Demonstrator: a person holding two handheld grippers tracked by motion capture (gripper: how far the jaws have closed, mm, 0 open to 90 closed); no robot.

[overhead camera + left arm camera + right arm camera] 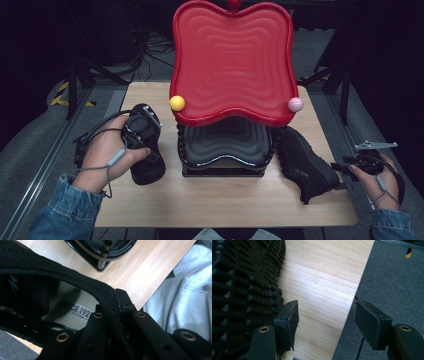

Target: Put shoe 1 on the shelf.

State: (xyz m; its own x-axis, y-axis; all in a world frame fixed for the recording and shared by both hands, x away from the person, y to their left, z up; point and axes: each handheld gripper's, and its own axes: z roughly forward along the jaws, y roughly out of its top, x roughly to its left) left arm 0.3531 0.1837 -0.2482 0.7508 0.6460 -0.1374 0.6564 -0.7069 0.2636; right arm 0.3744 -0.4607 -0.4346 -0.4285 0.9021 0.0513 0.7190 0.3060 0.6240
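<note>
The left claw [113,322] is clamped on the collar of a black shoe [146,162], held at the desk's [225,200] left side. The thin rim could slip free, dropping the shoe. The right claw [324,322] gapes empty beside the second shoe [244,287]. The left gripper view shows the insole label; the high view adds the red tray [232,60].

Bench backdrop
I'm seeing a red wavy tray [231,60] standing over a black rack [223,145], carrying yellow [177,103] and pink [295,104] balls.
</note>
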